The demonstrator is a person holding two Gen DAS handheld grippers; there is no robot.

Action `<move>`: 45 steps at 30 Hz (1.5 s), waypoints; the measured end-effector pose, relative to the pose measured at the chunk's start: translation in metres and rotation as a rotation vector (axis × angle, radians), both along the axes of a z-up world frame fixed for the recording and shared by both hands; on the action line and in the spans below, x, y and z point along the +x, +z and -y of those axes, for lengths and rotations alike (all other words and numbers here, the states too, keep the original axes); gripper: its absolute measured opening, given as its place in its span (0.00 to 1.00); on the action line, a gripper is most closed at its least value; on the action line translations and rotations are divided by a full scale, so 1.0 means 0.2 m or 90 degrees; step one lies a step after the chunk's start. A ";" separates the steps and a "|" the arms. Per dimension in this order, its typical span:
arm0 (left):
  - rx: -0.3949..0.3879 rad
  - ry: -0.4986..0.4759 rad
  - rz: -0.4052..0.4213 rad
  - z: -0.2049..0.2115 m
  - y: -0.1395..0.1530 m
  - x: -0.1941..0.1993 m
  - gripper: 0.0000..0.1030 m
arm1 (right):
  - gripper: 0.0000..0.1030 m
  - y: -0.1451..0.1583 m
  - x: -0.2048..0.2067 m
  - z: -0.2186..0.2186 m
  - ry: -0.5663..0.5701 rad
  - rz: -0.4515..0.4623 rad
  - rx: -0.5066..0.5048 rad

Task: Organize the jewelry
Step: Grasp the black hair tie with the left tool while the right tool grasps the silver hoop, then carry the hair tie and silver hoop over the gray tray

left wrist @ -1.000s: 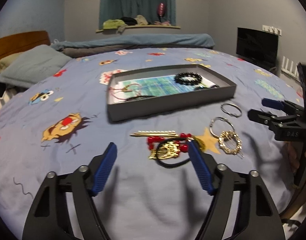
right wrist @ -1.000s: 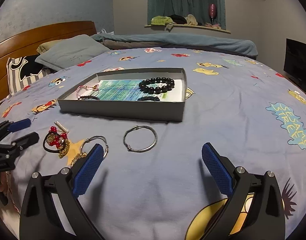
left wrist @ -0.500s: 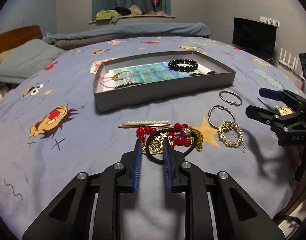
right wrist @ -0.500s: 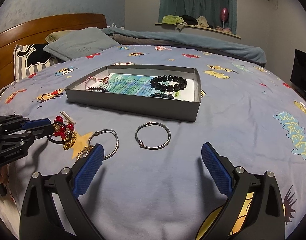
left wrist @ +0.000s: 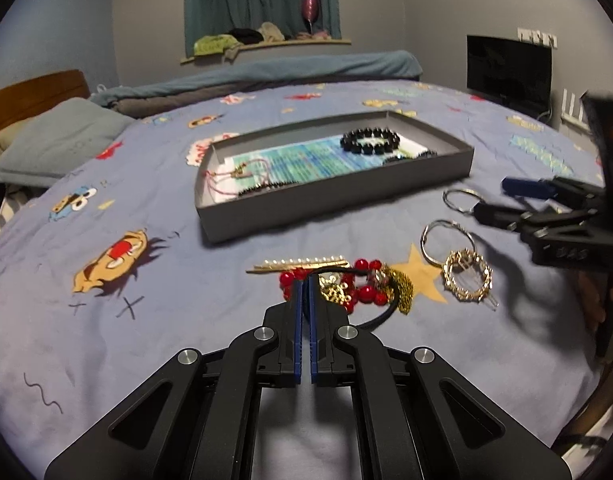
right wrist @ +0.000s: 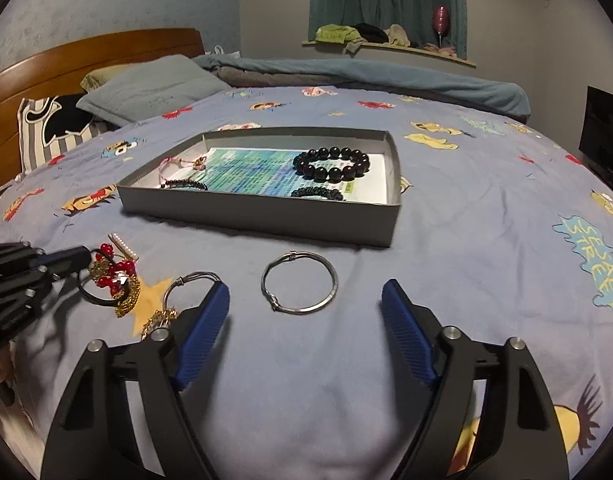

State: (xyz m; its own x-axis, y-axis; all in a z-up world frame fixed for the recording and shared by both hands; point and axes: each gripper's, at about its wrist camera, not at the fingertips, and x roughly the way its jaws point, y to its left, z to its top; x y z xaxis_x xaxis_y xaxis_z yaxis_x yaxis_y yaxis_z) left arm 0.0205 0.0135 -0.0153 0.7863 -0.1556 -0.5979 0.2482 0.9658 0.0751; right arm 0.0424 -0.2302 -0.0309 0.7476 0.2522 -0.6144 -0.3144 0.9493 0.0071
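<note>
On the left, the left gripper [left wrist: 305, 286] has its blue pads pinched together on the black cord of the red-bead hair tie [left wrist: 358, 286], which lies on the bedspread [left wrist: 146, 320] just in front of the grey tray [left wrist: 334, 208]. The pearl hairpin [left wrist: 298, 264] touches that tangle, and a gold chain [left wrist: 400, 284] is bunched into it (hard to tell if it is attached). The risk: a lift could drag hairpin or chain along, then shed them short of the tray. Further right sit a gold round brooch [left wrist: 467, 276] and a silver bangle [right wrist: 299, 288]. The right gripper [right wrist: 305, 308] hovers with pads wide apart, holding nothing, the bangle between its fingers.
</note>
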 end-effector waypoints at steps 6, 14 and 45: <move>-0.001 -0.010 0.004 0.00 0.01 -0.01 0.03 | 0.61 -0.04 0.07 -0.03 -0.012 -0.028 -0.016; -0.007 -0.013 0.008 0.00 0.01 -0.02 0.03 | 0.44 -0.03 0.06 0.00 -0.020 -0.020 -0.007; -0.053 -0.057 0.103 -0.03 0.47 0.25 0.03 | 0.44 0.30 0.16 -0.02 0.010 0.060 0.003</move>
State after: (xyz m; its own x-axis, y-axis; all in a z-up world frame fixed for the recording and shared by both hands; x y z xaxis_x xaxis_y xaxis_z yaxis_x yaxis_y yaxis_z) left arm 0.0702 0.0192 0.0785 0.8522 -0.2725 -0.4466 0.3242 0.9451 0.0420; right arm 0.0739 -0.2272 0.0299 0.7980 0.2665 -0.5405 -0.3285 0.9443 -0.0193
